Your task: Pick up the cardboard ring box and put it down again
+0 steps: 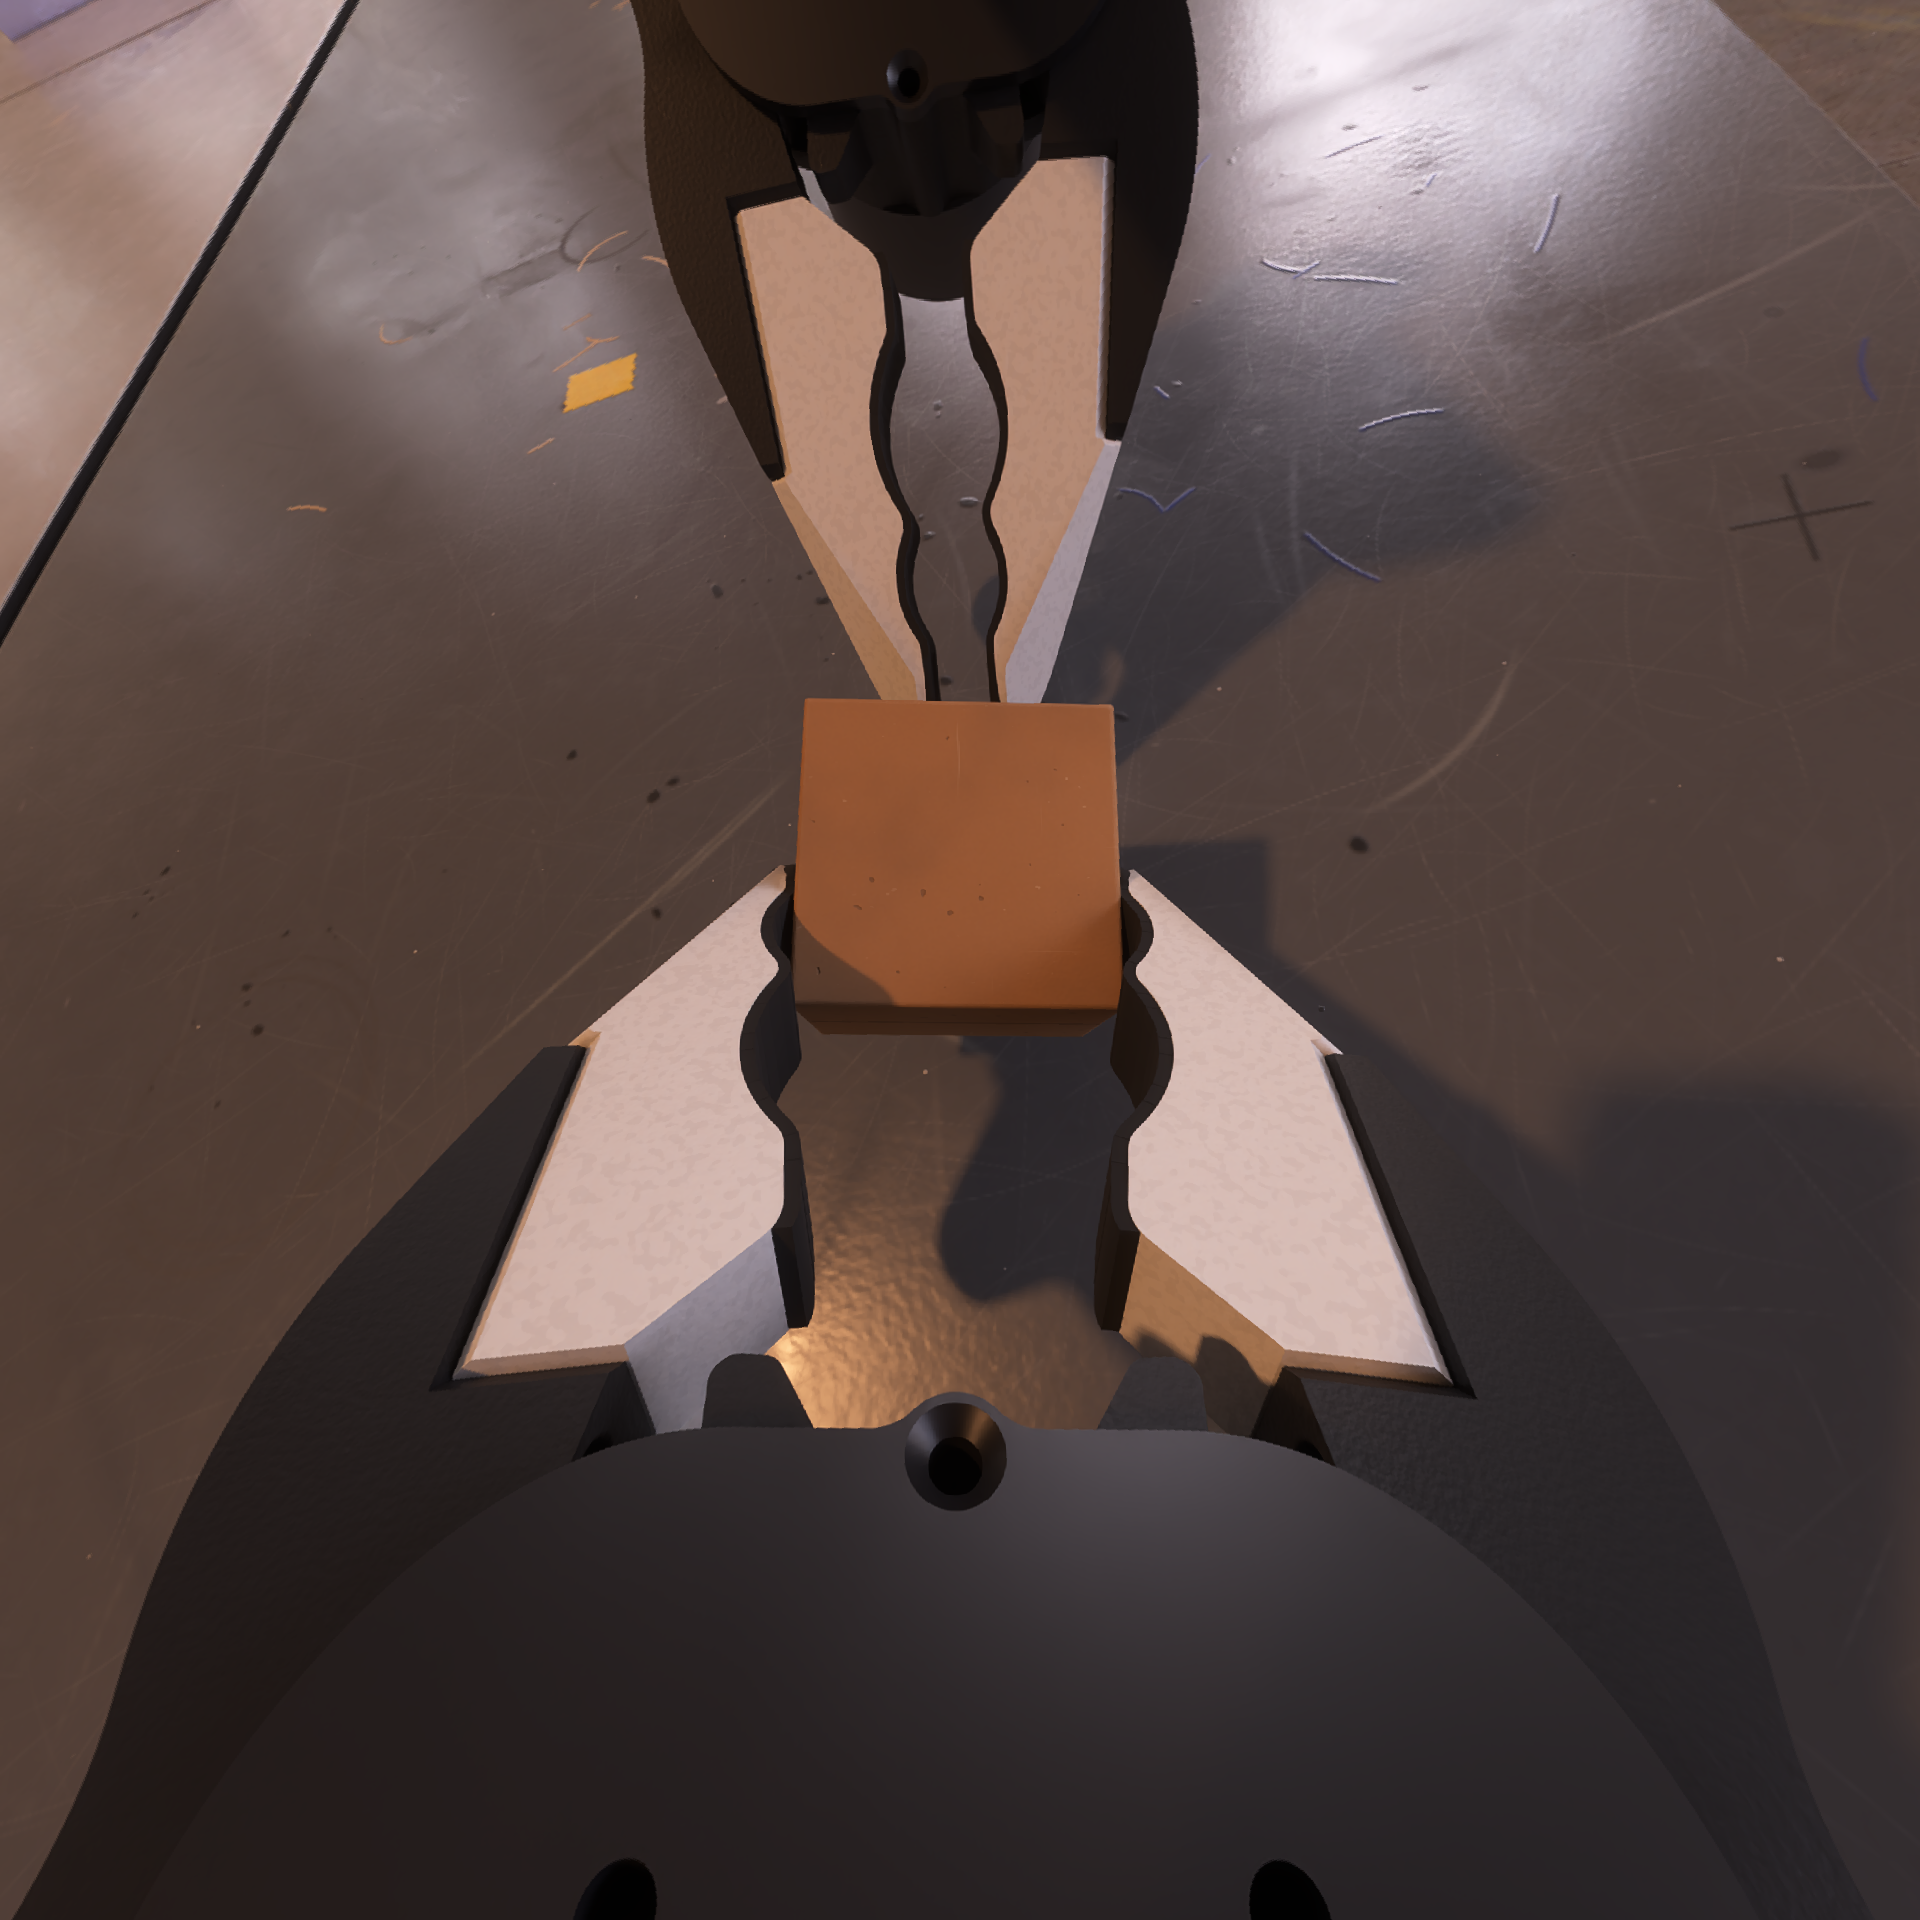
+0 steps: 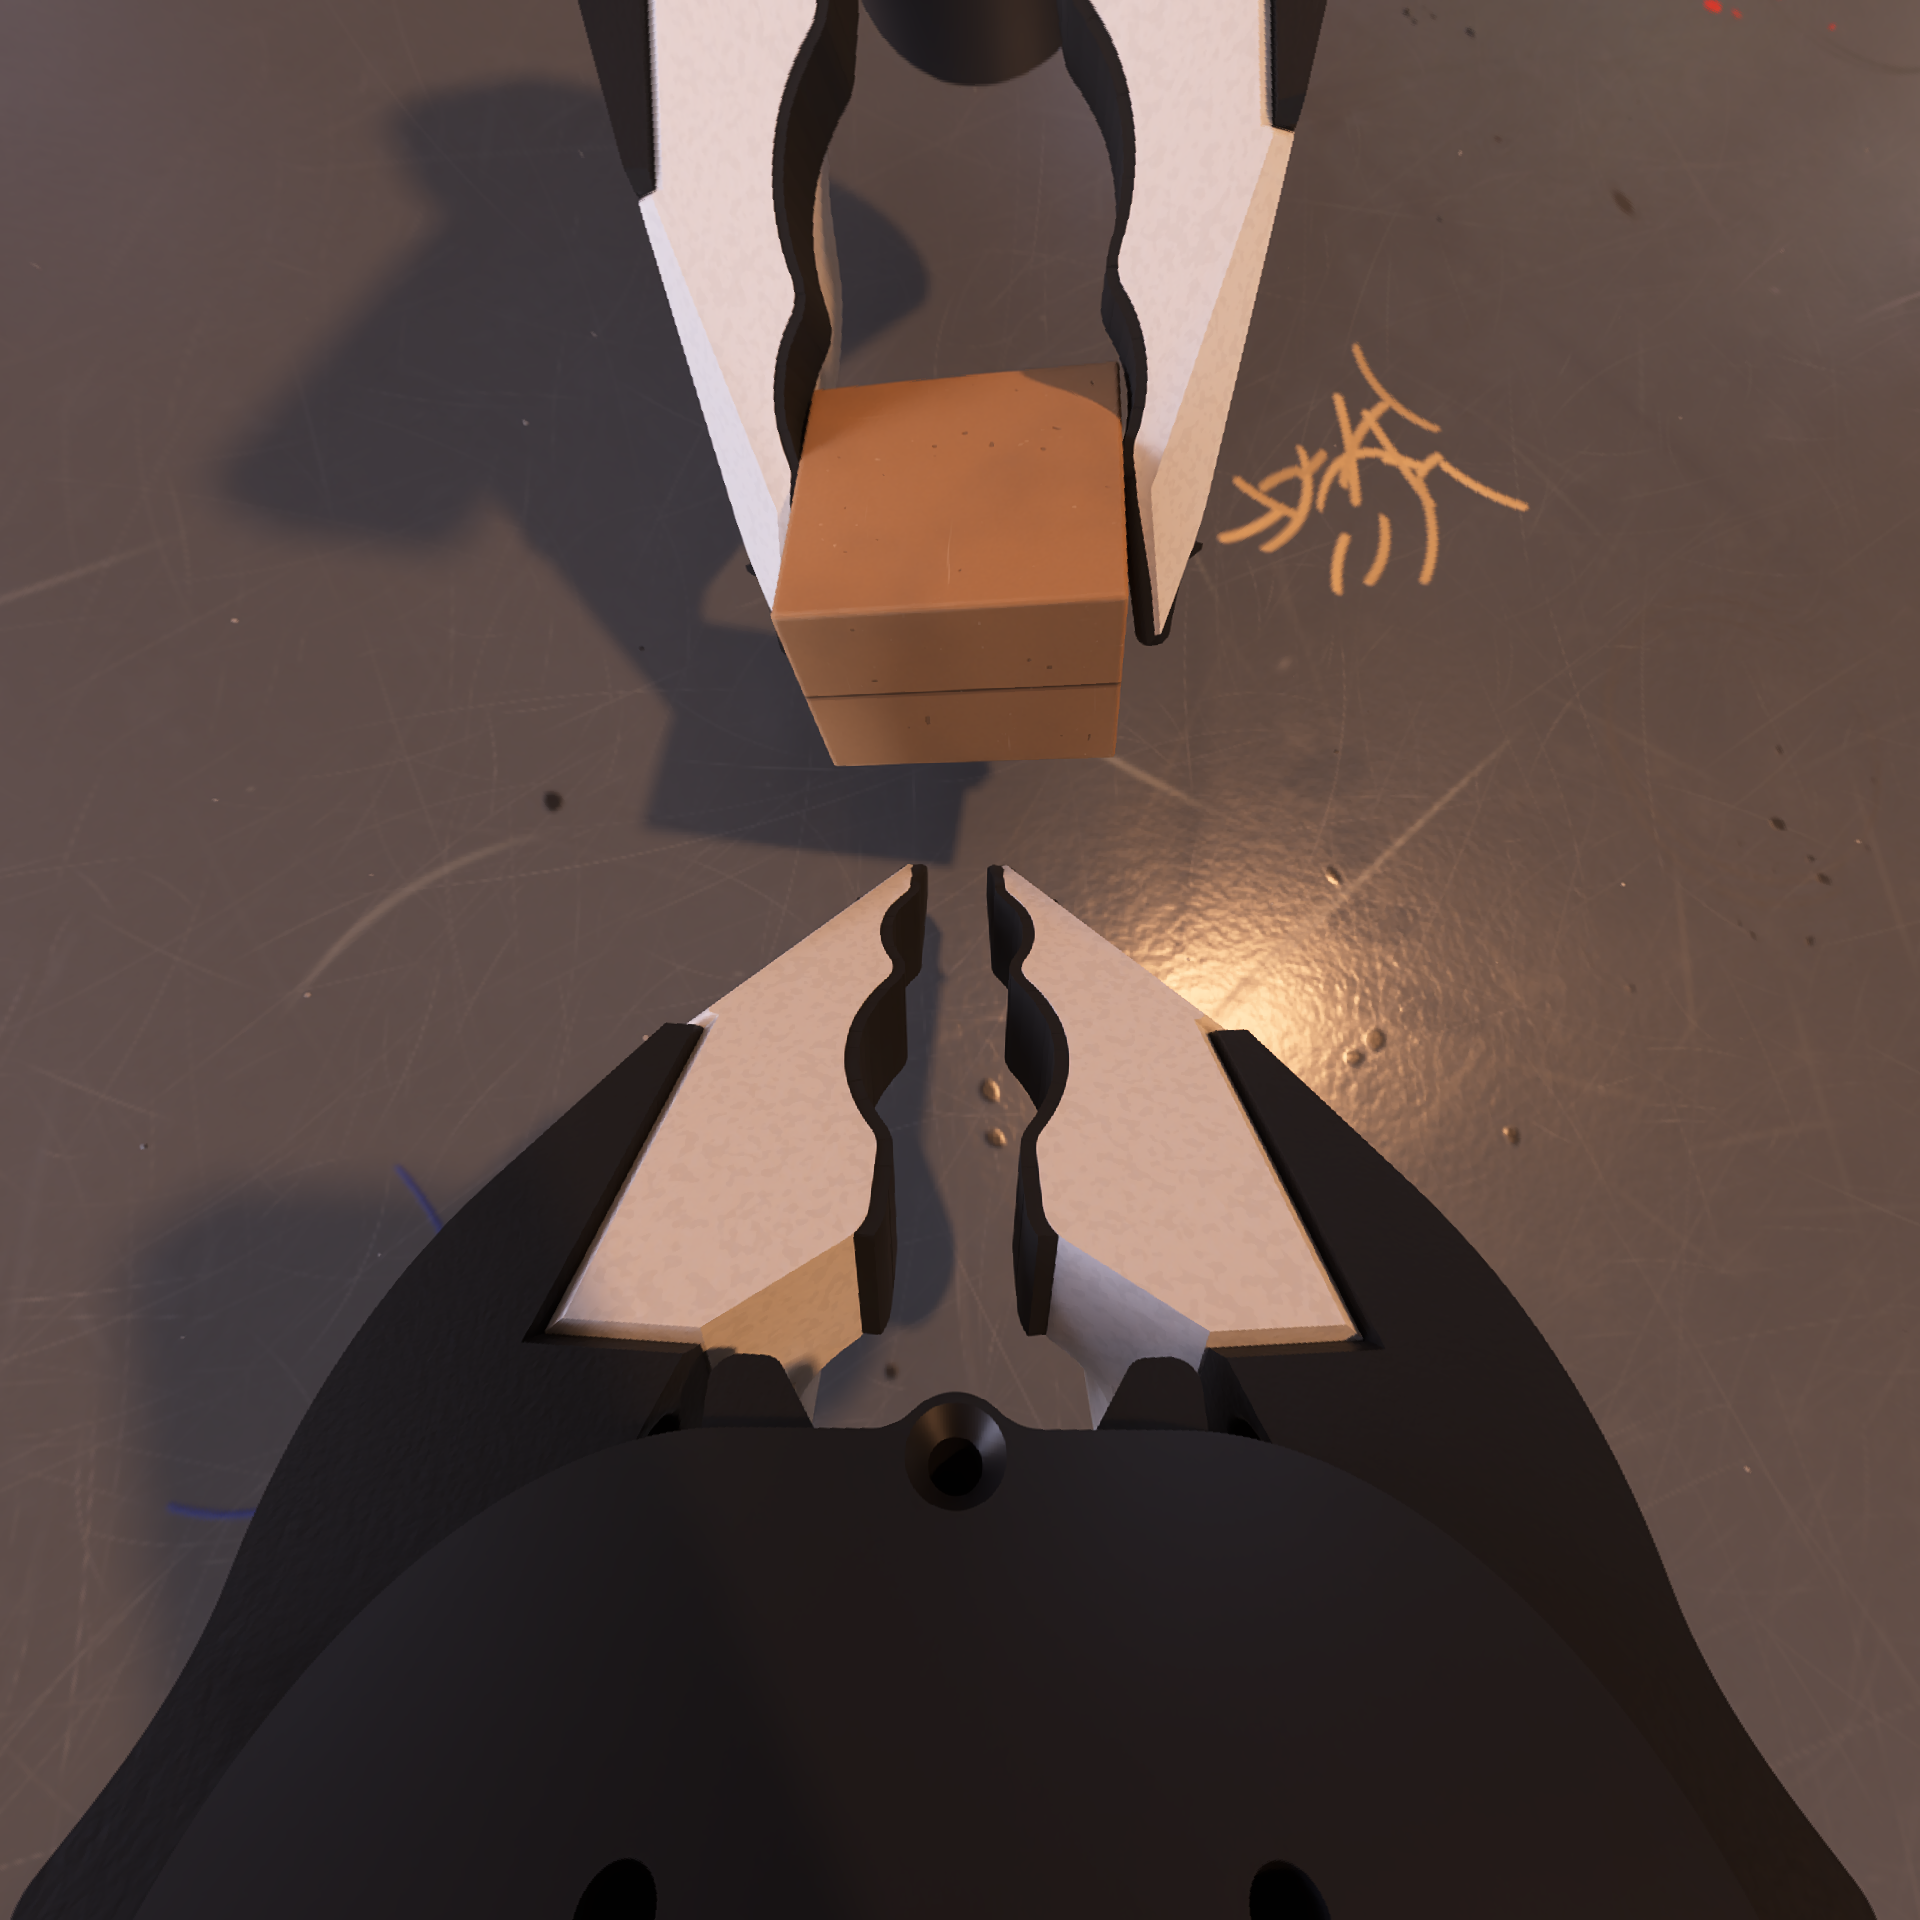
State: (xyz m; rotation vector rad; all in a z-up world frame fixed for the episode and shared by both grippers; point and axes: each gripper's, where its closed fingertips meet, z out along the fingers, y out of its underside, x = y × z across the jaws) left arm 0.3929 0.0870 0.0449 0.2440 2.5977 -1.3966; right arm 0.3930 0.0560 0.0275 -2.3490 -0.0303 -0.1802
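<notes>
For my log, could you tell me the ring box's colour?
Plain orange-brown cardboard ring box, clearest in the right wrist view.

Plain orange-brown cardboard ring box (image 1: 956, 862)

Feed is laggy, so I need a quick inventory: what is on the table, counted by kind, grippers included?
Cardboard ring box: 1
Grippers: 2, the left gripper and the right gripper
Table: 1
Total: 4
</notes>
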